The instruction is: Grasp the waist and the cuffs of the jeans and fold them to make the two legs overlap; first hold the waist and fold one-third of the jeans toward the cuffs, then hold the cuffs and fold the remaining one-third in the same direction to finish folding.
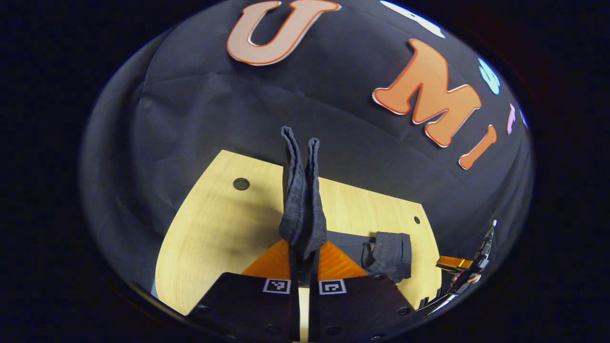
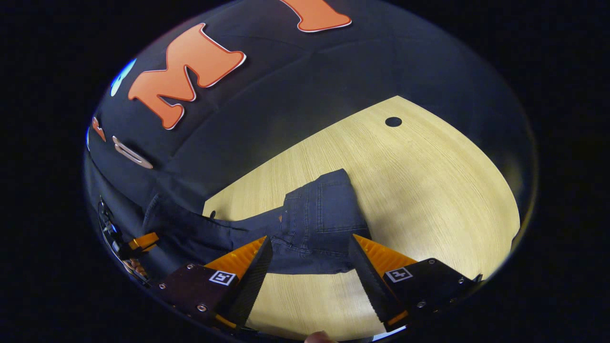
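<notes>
The left gripper [image 1: 303, 267] pinches the cuffs of the dark blue denim jeans [image 2: 314, 224], lifting them off the pale wooden counter [image 2: 429, 190] for folding. The right gripper [image 2: 310, 267] hangs wide apart just above the waist, which lies flat on the counter, seemingly about to grasp it.

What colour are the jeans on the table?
Dark blue-grey denim jeans, best seen in the right gripper view.

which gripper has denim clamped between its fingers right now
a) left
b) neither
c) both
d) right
a: in the left gripper view the left gripper is closed on a bunched piece of the jeans that sticks up between its fingers, while in the right gripper view the right gripper stands wide open over the waist end of the jeans on the table.
</notes>
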Available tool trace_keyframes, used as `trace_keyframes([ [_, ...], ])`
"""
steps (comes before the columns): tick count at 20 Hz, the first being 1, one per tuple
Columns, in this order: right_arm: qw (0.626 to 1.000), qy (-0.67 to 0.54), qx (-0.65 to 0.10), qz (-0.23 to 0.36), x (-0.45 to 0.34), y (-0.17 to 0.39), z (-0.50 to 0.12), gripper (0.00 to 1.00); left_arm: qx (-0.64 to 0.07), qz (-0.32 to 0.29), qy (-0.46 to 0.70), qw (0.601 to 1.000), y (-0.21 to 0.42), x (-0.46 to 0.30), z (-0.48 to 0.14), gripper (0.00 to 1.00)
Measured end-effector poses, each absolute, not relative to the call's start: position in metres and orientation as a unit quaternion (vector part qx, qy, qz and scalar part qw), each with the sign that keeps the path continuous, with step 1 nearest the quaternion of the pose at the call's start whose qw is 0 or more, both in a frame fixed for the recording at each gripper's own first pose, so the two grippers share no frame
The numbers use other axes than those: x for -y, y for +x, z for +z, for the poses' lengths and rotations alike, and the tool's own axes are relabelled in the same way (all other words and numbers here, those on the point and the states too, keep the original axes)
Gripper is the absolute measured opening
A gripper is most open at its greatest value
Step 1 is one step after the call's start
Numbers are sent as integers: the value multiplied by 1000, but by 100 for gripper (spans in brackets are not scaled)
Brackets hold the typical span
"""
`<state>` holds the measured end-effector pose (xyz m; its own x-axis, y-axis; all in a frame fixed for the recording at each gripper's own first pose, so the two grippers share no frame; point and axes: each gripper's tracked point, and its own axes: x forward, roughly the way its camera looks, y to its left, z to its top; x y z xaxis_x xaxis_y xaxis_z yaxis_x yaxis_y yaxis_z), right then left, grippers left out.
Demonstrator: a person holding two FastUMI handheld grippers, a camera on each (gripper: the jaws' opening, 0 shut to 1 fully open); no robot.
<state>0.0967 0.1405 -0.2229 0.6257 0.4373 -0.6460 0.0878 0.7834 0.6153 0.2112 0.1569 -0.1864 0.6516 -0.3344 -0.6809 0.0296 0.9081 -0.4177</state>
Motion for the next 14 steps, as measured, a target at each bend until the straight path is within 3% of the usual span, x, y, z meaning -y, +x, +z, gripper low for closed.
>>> trace_keyframes([
  [14, 841, 289, -443, 118, -102, 91, -257, 98, -422, -195, -85, 881, 200, 10, -175, 7],
])
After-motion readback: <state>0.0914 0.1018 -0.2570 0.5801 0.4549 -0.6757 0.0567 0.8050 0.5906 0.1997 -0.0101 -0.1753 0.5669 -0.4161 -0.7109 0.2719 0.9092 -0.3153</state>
